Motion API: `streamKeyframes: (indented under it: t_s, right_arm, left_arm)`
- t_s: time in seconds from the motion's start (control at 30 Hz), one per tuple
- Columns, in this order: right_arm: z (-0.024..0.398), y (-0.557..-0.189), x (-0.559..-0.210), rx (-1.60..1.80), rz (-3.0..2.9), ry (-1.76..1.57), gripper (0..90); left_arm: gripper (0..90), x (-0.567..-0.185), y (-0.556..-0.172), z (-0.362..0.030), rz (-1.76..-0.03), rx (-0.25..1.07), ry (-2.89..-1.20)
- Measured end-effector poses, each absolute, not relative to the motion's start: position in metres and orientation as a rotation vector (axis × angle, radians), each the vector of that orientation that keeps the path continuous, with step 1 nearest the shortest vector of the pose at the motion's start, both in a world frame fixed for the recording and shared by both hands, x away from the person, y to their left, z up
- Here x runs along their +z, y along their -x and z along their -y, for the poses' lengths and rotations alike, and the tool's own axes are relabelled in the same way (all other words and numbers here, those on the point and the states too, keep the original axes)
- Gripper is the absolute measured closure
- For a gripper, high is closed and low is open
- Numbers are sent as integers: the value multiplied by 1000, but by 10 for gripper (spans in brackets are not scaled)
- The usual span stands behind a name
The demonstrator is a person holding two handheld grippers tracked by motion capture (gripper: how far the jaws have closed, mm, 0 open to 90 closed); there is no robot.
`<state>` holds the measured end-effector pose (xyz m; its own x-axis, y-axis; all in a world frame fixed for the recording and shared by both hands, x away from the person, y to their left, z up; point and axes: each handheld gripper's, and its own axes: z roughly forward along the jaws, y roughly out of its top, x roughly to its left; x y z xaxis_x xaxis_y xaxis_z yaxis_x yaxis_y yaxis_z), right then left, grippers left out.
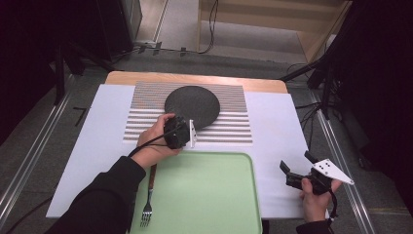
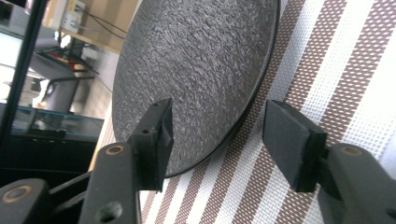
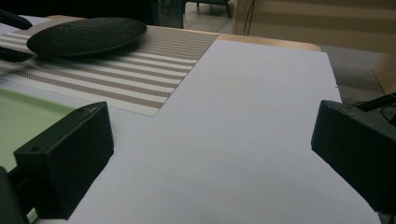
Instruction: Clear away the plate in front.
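My left gripper (image 1: 187, 127) sits at the near edge of the plate (image 1: 192, 106), jaws parted. In the left gripper view the gripper (image 2: 217, 140) has its jaws set either side of the plate's (image 2: 196, 70) rim: one pad over the dark textured face, the other over the mat (image 2: 322, 74) just beside the rim. Whether either pad touches the plate cannot be told. My left hand (image 1: 155, 141) wraps the gripper body, sleeve (image 1: 104, 200) trailing toward the bottom of the high view.

My right gripper (image 1: 295, 171) is held by my right hand (image 1: 316, 197) over the right part of the white sheet (image 1: 277, 141), jaws wide apart and holding nothing. In the right gripper view the gripper (image 3: 210, 154) looks over bare sheet (image 3: 243, 116), with the plate (image 3: 86, 35) far off at upper left on the mat (image 3: 140, 77).

The round black plate lies flat on the brown-and-white striped mat (image 1: 229, 124), which lies on the sheet covering the worktop (image 1: 195, 78). A green tray (image 1: 209, 195) lies near me, just below the mat. A fork (image 1: 147, 207) with a brown handle lies beside the tray's left edge, tines toward me.
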<state>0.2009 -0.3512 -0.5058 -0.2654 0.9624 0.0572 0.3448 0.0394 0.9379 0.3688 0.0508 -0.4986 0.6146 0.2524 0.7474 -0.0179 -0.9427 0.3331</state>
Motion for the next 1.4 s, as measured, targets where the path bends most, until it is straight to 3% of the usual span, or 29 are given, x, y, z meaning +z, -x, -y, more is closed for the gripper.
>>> streamKeyframes:
  t_s: [0.57, 1.4]
  right_arm:
    - [352, -201, -506, 1234, -1678, -1332, 0]
    - [353, -201, -506, 1235, -1677, -1341, 0]
  left_arm:
    - [573, -513, -375, -42, -84, 1342, -2534]
    - [586, -528, -381, -37, 22, 1495, -2498]
